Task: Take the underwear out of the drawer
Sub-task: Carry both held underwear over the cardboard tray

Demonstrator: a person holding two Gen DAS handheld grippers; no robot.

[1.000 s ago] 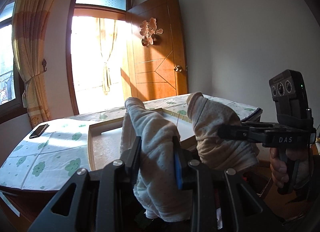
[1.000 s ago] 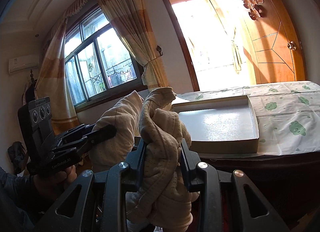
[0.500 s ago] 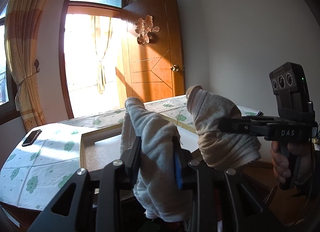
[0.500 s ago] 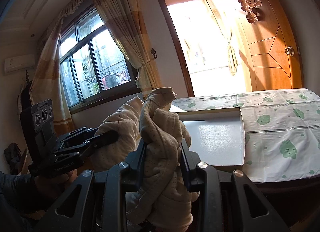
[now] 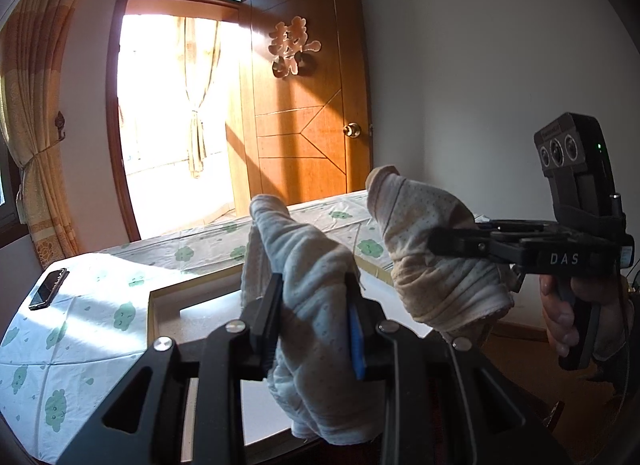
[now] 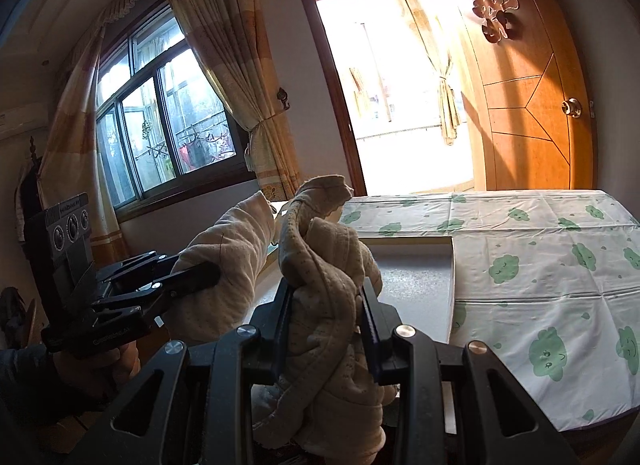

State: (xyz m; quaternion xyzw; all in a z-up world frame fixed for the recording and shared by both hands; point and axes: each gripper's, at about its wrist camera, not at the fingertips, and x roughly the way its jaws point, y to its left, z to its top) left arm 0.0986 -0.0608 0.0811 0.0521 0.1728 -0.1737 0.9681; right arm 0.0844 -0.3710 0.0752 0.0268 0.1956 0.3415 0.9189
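Both grippers are raised side by side, angled slightly downward. The left gripper (image 5: 314,319) is clamped on cloth, the right gripper (image 6: 326,323) likewise; a hand (image 5: 576,317), seemingly bare, grips the right handle.

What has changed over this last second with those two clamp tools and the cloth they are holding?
Both tools have moved together toward the table, rising a little: the shallow tray and the phone now sit lower and nearer in view. Nothing was grabbed or released. The left gripper stays shut on the pale underwear, the right gripper on the beige underwear.
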